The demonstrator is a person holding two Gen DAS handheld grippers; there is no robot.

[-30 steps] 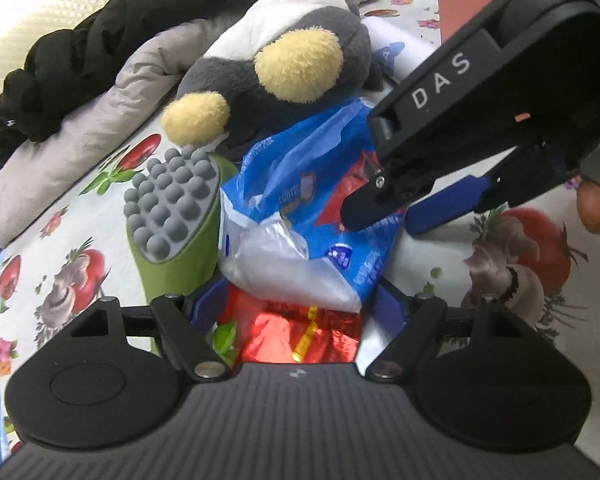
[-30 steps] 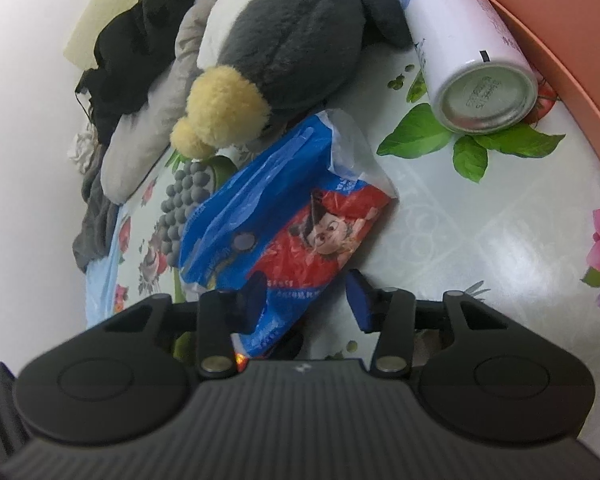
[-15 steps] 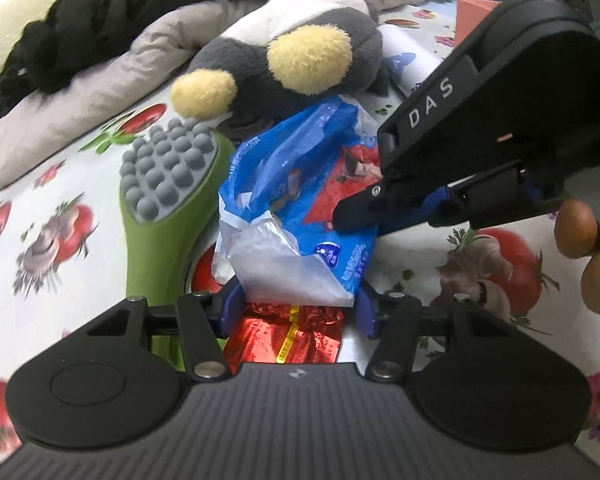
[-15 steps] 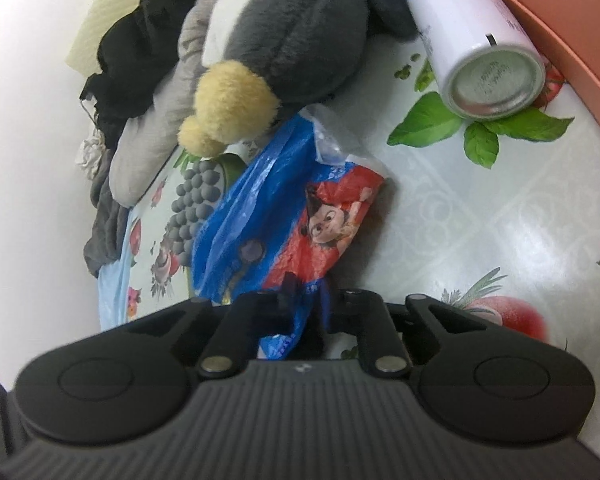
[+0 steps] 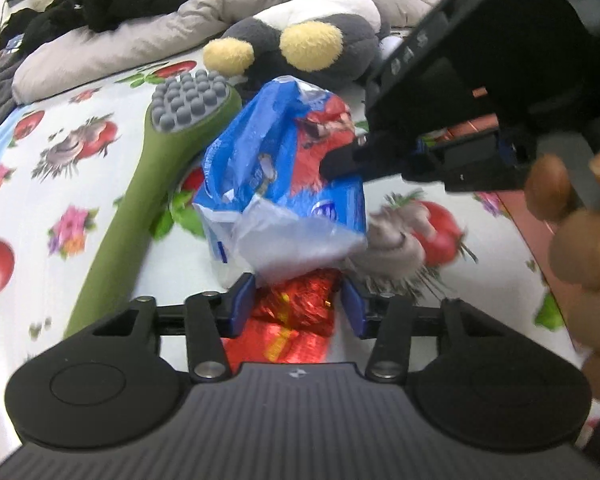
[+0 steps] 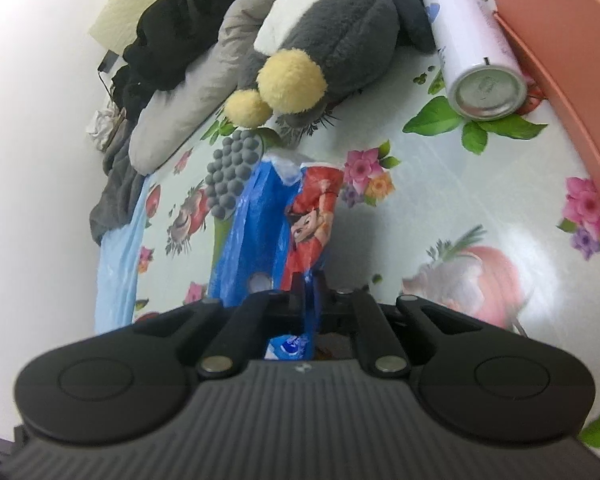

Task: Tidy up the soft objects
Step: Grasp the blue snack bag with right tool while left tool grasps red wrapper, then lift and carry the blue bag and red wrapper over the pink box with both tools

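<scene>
A blue and red plastic bag with a cartoon print is pinched by my right gripper, which is shut on its edge and holds it up off the flowered tablecloth. The bag also shows in the right wrist view. My right gripper also shows in the left wrist view. My left gripper is open, its blue pads on either side of a shiny red wrapper under the bag. A grey and white plush toy with yellow feet lies behind.
A green massage brush with grey nubs lies left of the bag. A white spray can lies beside an orange bin at the right. Black and grey clothes pile at the back.
My right gripper closed on the bag's edge and lifted it up and away from the plush toy. The left gripper stayed open around the red wrapper.
</scene>
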